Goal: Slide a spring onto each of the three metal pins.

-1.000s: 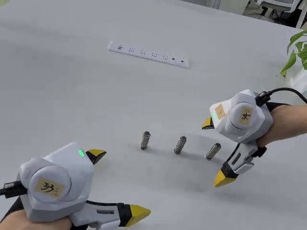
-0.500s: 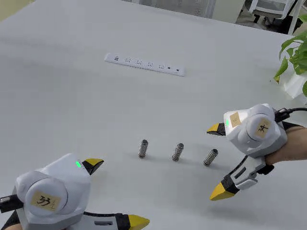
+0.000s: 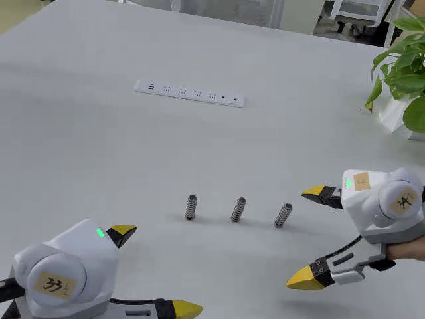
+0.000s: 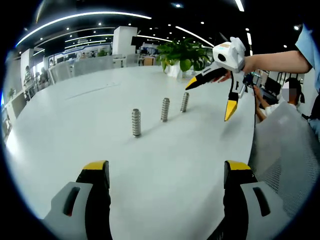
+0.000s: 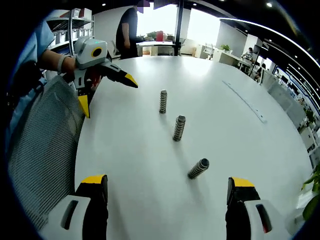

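Note:
Three coil springs stand in a row on the white table, each around a pin: the left spring (image 3: 191, 207), the middle spring (image 3: 238, 209) and the right spring (image 3: 283, 214), which leans. My left gripper (image 3: 153, 269) hangs open at the near left, well short of the row. My right gripper (image 3: 313, 236) is open to the right of the leaning spring, with nothing between its fingers. In the left gripper view the springs (image 4: 136, 122) stand ahead and the right gripper (image 4: 209, 94) is beyond them. In the right gripper view the leaning spring (image 5: 198, 168) is nearest, with the left gripper (image 5: 107, 93) across the table.
A white power strip (image 3: 189, 93) lies on the far part of the table. A potted plant (image 3: 402, 76) stands at the far right edge. A mesh chair (image 5: 40, 145) sits by the table's near edge. The table (image 3: 99, 159) is bare around the springs.
My right gripper has drawn back to the right and nearer, away from the leaning spring. The head camera has tilted, shifting the whole scene. The springs have not moved.

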